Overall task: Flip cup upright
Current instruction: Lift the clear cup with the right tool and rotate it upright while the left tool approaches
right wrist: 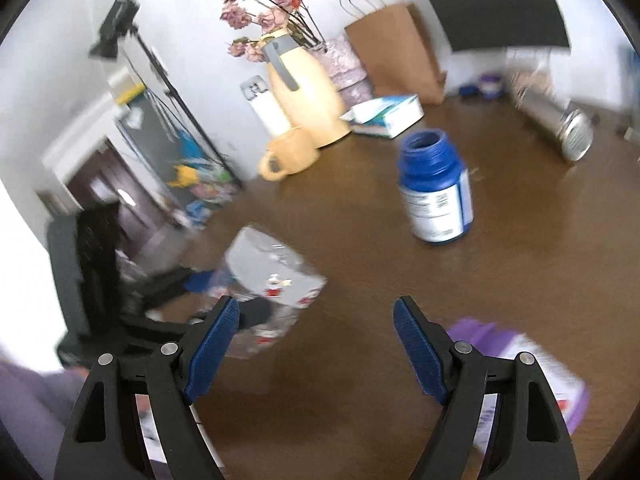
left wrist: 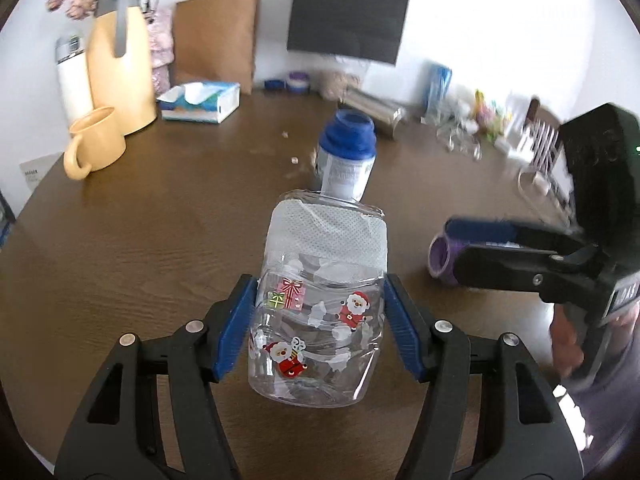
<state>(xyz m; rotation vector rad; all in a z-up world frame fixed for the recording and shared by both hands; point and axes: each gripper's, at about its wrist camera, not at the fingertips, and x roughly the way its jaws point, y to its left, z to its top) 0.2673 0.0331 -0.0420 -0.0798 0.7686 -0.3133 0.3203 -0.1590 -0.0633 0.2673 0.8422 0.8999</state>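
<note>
A: So, where is your cup right now?

B: Your left gripper (left wrist: pixel 320 316) has its blue pads pressed on both sides of the clear plastic cup (left wrist: pixel 320 304), the one with Santa stickers. It sits just on your side of the blue bottle (left wrist: pixel 347 152), lifted off the tabletop (left wrist: pixel 160 240) as far as I can judge. It looks tilted, with the white mesh liner end pointing toward the bottle. Which end is the mouth I can't tell for sure.

A: And your other gripper?

B: Your right gripper (right wrist: pixel 316 344) has its fingers apart and holds nothing. It hovers to the right of the bottle, above a purple container (left wrist: pixel 442 256) lying on its side. That view is blurred, so don't trust fine detail there.

A: How do you finish the flip cleanly?

B: Roll your left wrist slowly so the cup's base comes down flat. The thin plastic probably flexes, so squeeze only enough to stop it slipping. Set it down on the bare wood on your side of the bottle, well apart from it, so the rim doesn't knock it. Release only once the base rests fully on the tabletop.
</note>
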